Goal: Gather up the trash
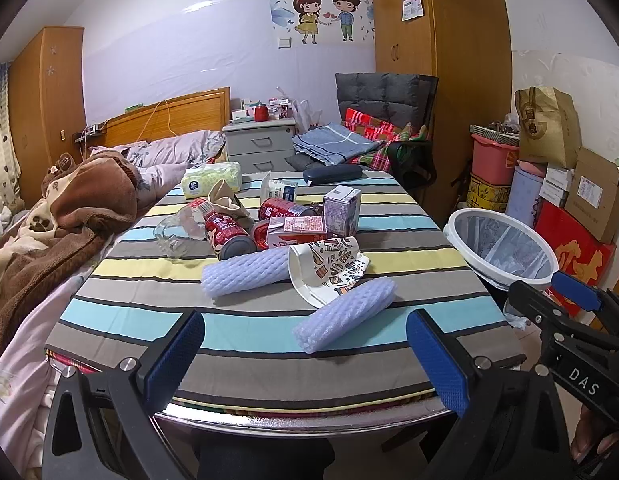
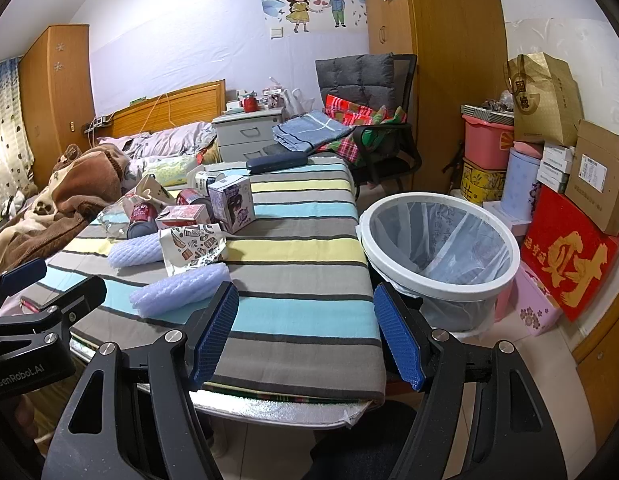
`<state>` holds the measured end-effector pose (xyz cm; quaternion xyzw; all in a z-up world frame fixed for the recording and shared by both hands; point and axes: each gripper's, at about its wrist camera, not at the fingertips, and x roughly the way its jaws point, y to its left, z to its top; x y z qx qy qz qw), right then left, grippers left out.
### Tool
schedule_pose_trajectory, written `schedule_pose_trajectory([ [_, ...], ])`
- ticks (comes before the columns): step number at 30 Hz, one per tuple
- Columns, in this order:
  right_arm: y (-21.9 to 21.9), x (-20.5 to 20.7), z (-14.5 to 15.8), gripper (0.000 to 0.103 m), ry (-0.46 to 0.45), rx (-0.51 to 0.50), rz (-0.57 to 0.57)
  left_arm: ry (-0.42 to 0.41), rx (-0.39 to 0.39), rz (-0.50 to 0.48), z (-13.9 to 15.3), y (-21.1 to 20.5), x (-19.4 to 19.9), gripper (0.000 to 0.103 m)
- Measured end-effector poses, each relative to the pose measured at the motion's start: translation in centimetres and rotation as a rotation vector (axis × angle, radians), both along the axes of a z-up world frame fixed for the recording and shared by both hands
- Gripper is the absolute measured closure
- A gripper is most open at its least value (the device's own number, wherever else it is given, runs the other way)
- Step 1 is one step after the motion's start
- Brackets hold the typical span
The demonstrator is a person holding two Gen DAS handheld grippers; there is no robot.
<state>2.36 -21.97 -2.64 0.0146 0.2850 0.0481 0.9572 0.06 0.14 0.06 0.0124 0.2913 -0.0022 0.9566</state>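
**Holding Both Grippers Wide at the Table Edge**

Left wrist view: the left gripper [image 1: 305, 356] is spread wide and grips nothing, poised over the near edge of the striped table [image 1: 245, 336]. Trash lies in a cluster at mid-table: a foam sleeve [image 1: 345, 316] nearest the fingers, a crushed paper cup [image 1: 329, 268] touching it, a second sleeve [image 1: 245, 272] to the left, then red cans [image 1: 229, 232], cartons [image 1: 341, 210] and a clear bottle [image 1: 177, 232] behind. The lined bin [image 1: 505, 252] stands off the table's right side.

Right wrist view: the right gripper [image 2: 305, 336] is also wide and empty, above the table's near right corner. The bin [image 2: 441, 256] stands just beside that corner. The near sleeve [image 2: 181, 288] lies just left of the left finger [image 2: 213, 332]. The left gripper's body shows at the far left.
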Motion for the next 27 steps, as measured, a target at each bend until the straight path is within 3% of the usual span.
schedule_pose_trajectory([
  [27,-0.03,-0.09,0.11,0.031,-0.002,0.002,0.001,-0.004,-0.002,0.005,0.05,0.12,-0.10,0.001],
])
